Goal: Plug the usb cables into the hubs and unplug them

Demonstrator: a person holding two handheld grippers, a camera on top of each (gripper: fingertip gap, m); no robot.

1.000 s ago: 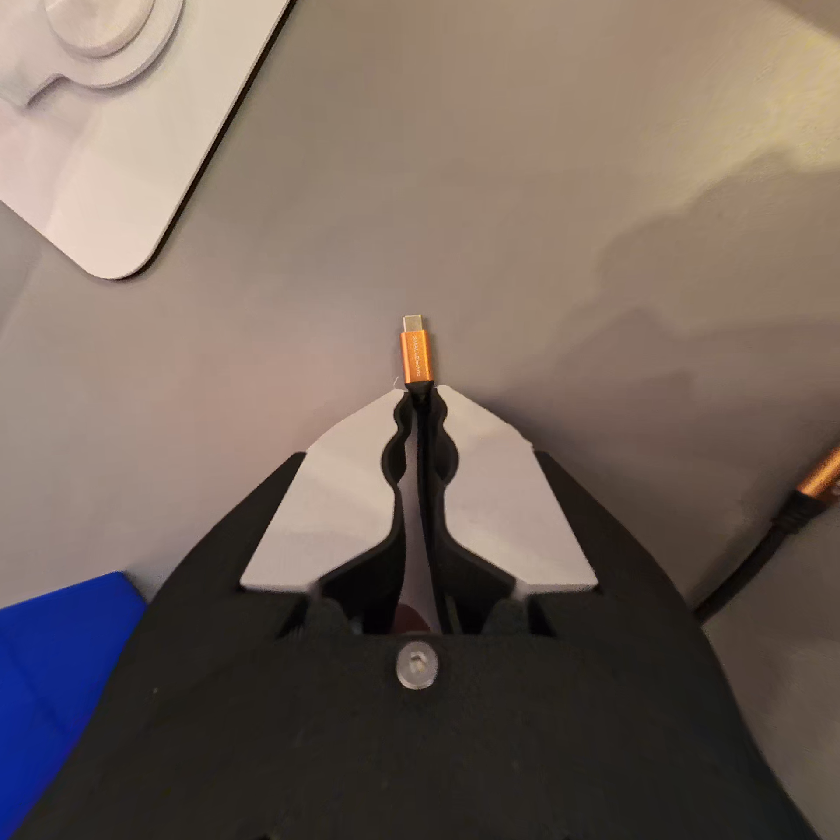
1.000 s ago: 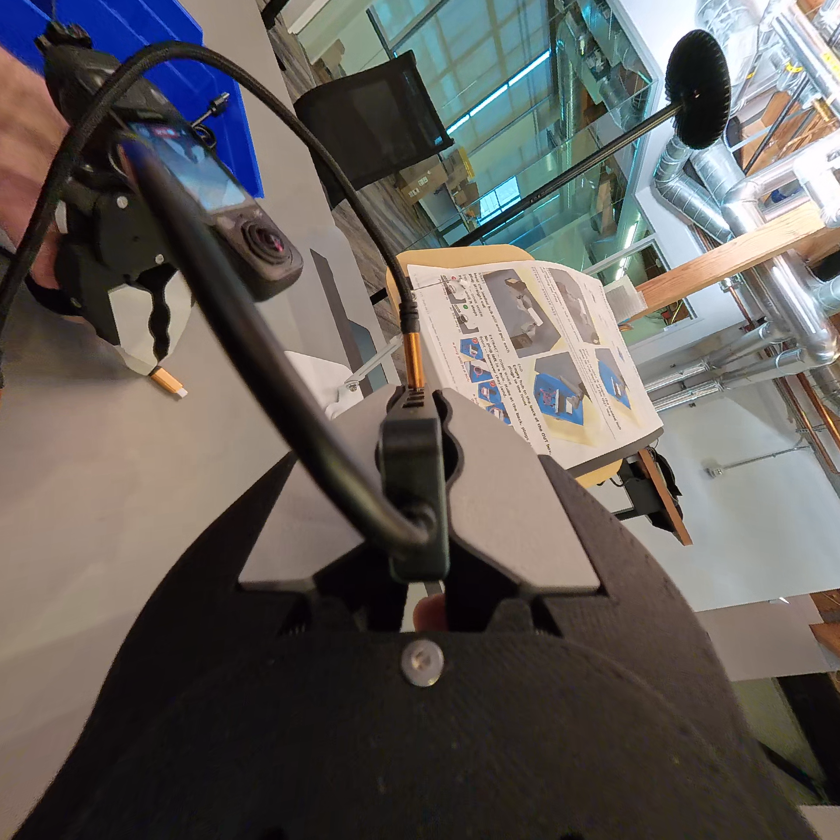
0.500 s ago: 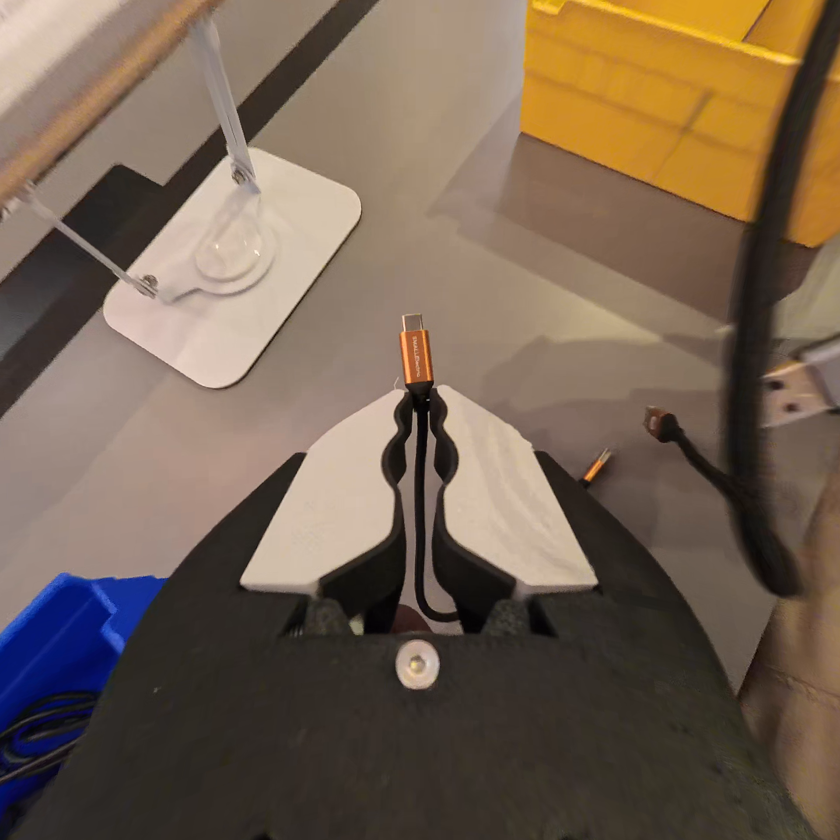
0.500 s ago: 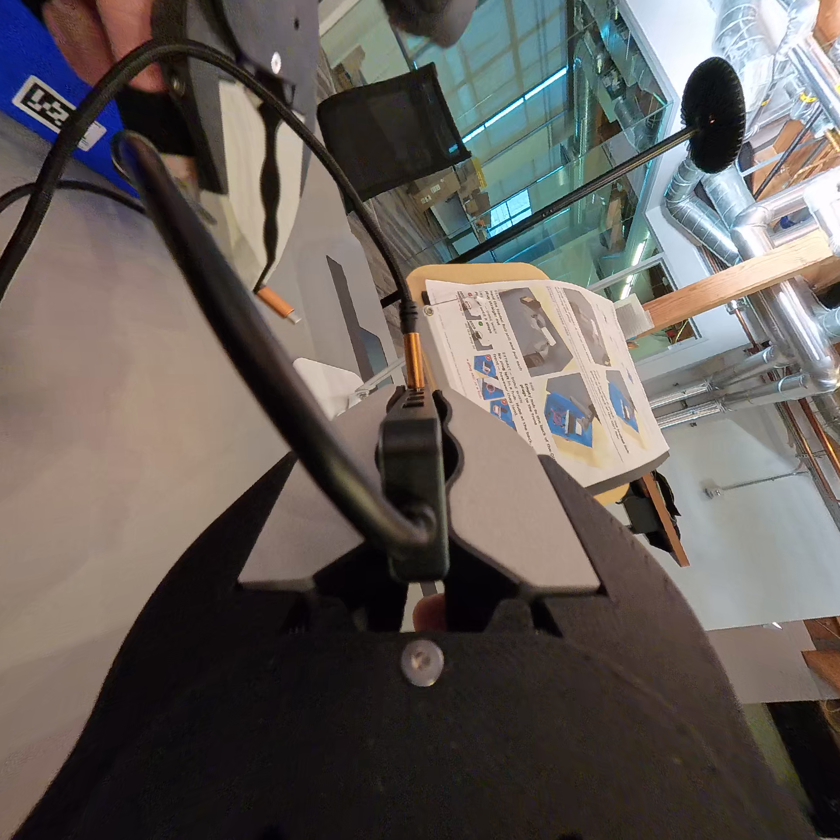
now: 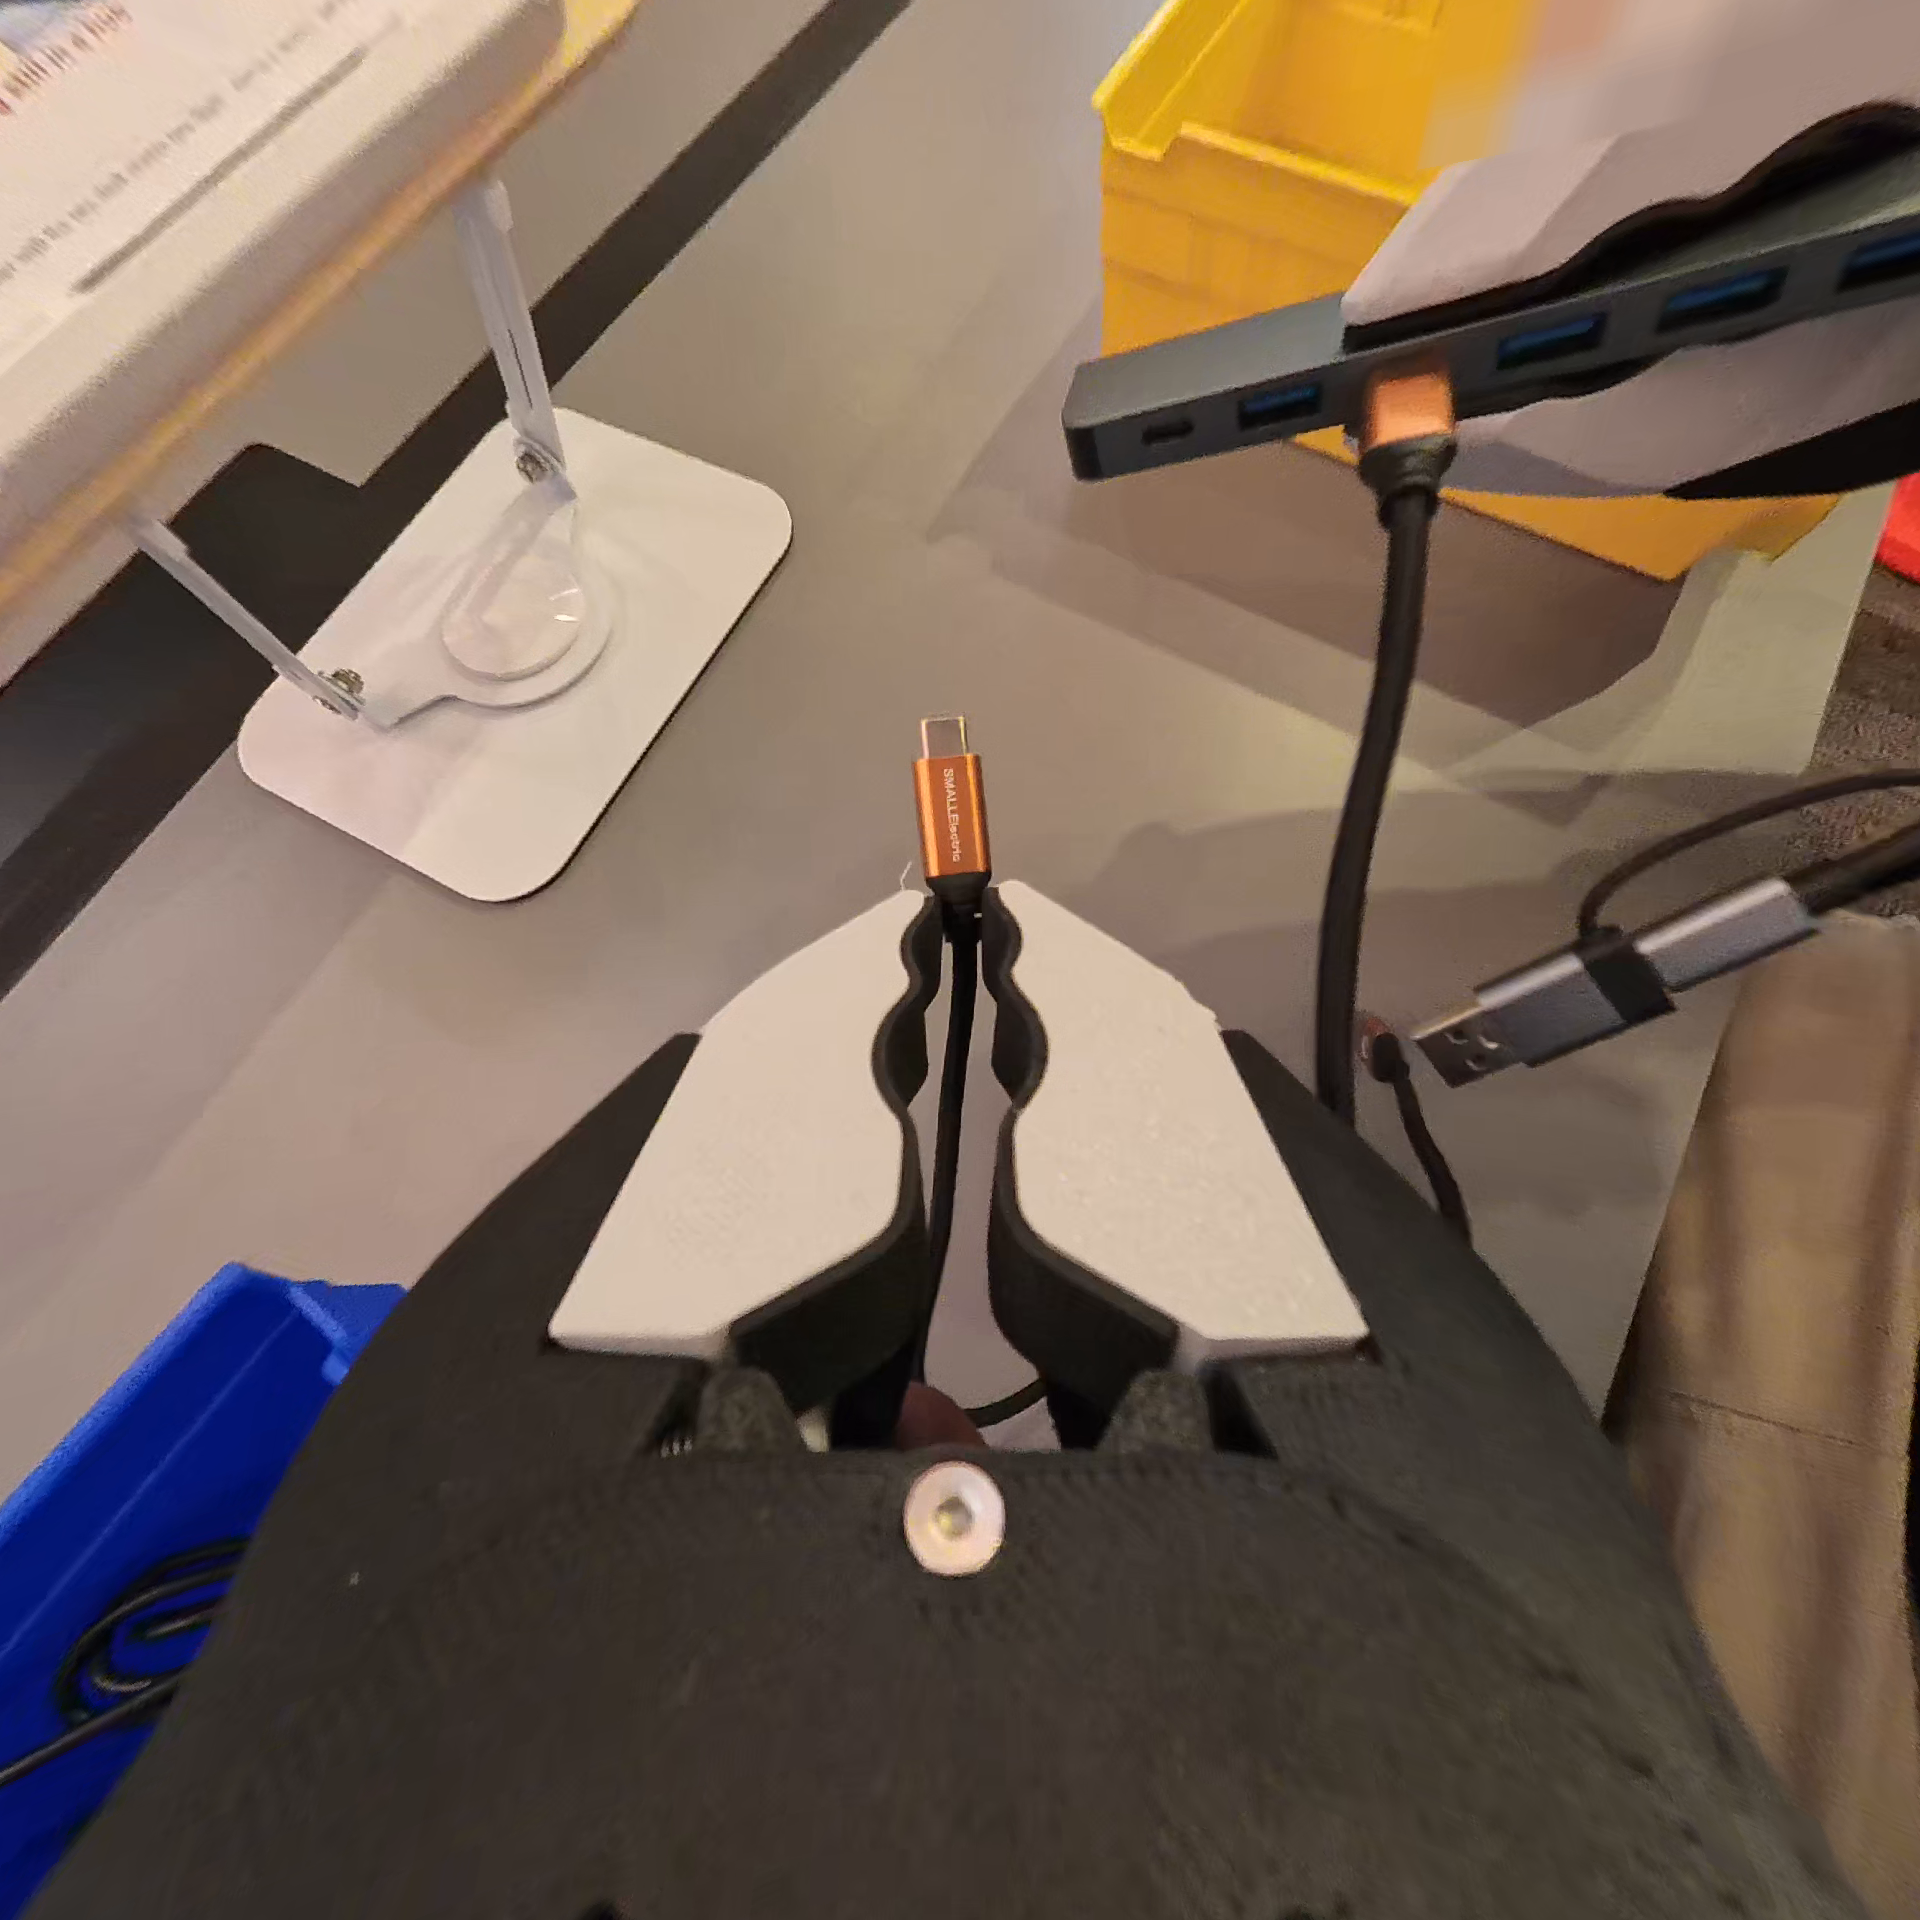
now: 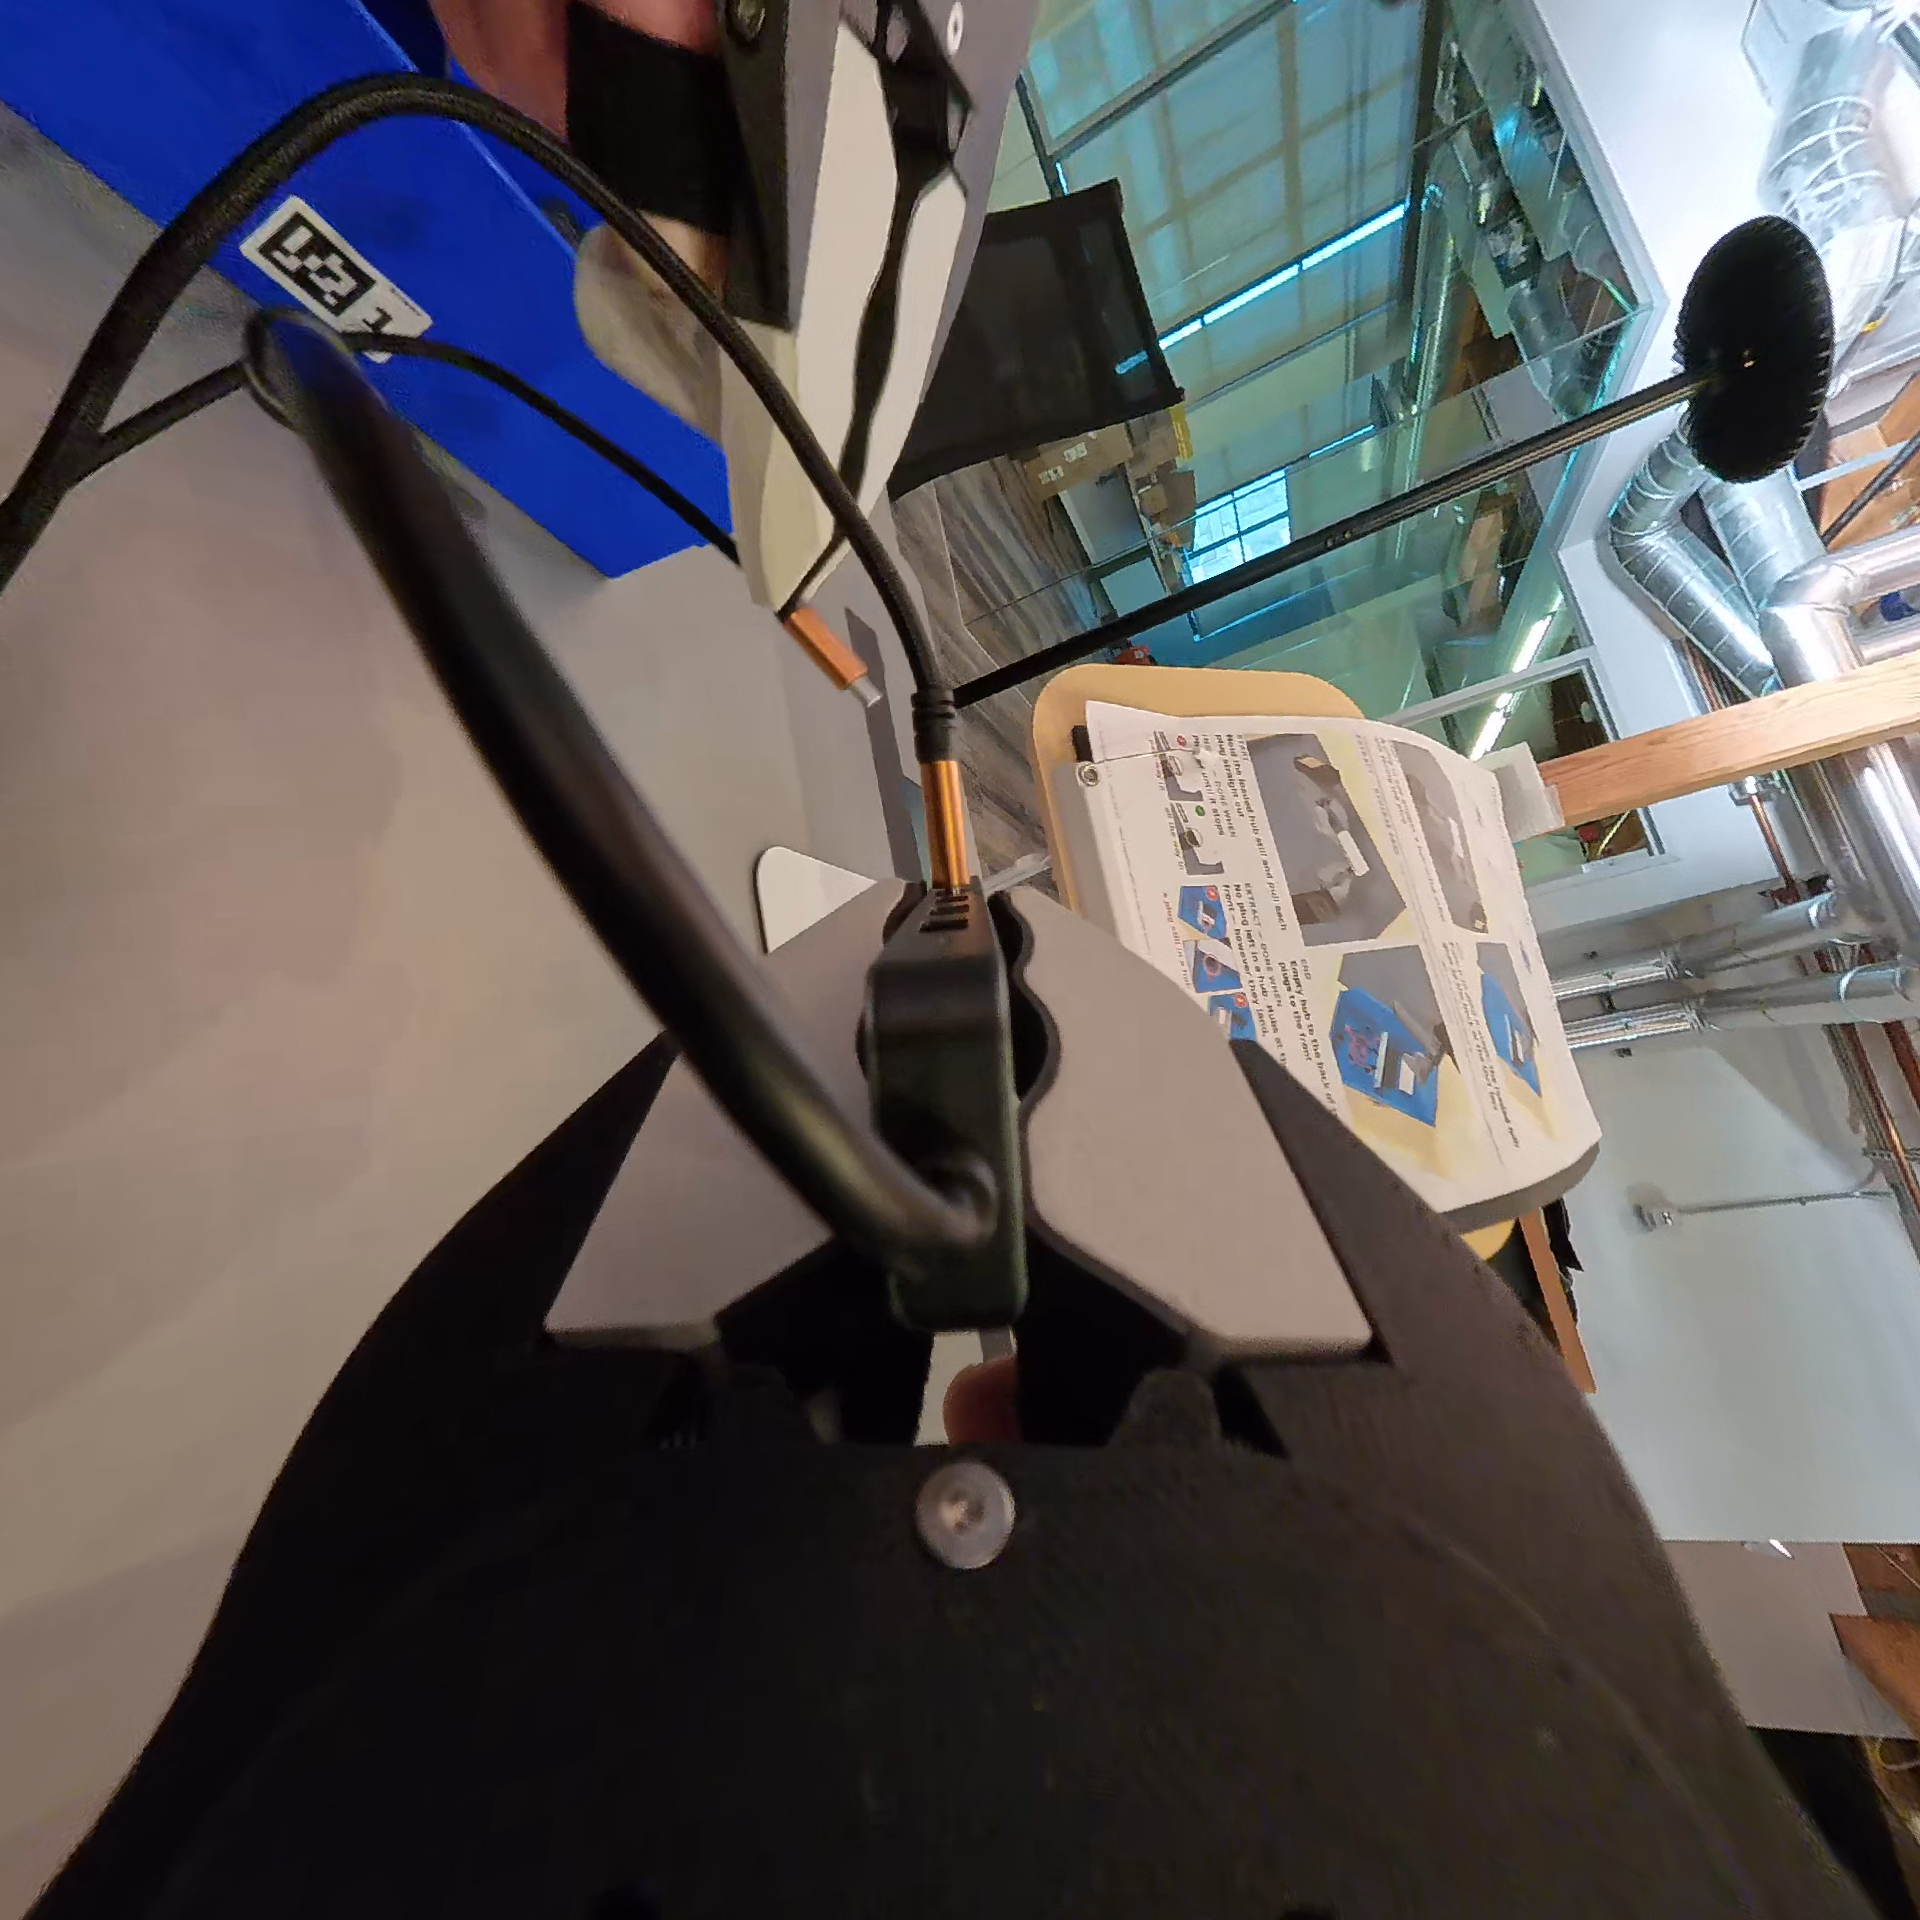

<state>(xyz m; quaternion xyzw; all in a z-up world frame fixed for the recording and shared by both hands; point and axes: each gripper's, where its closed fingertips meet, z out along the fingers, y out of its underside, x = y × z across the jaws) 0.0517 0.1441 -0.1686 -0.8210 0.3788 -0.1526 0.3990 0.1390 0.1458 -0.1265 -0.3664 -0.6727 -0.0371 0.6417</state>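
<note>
USB-C plug [image 5: 951, 818]: an orange-sleeved connector with a bare metal tip is held pointing forward, just past the tips of the left gripper [image 5: 954, 914]; its thin black cable is run back between the fingers.
Left gripper state: pressed together on the thin cable just behind the plug, so the plug itself is not clamped.
Hub [image 5: 1226, 410]: a dark slim bar with a row of blue ports and one small oval port near its free end is held in the air, up and to the right of the plug and well apart from it.
Right gripper [image 6: 951, 904]: pinched on the hub body, edge-on in its own view.
Occupied port: one orange plug [image 5: 1403, 410] with a thick black cable is already seated in the hub.
Hub lead: a grey USB-A connector [image 5: 1538, 1013] is left dangling at the right.
Surroundings: a grey table [image 5: 260, 1039], a white stand base [image 5: 582, 717], a yellow bin [image 5: 1247, 208] and a blue bin [image 5: 156, 1455] are seen.
Step judged: the plug is probably being brought to the small oval port.
Risk: because only the cable is gripped, the plug may be tilted or pushed back on contact, and the port missed.
Risk: the hanging thick cable may be snagged, and the hub twisted in its grip.
</note>
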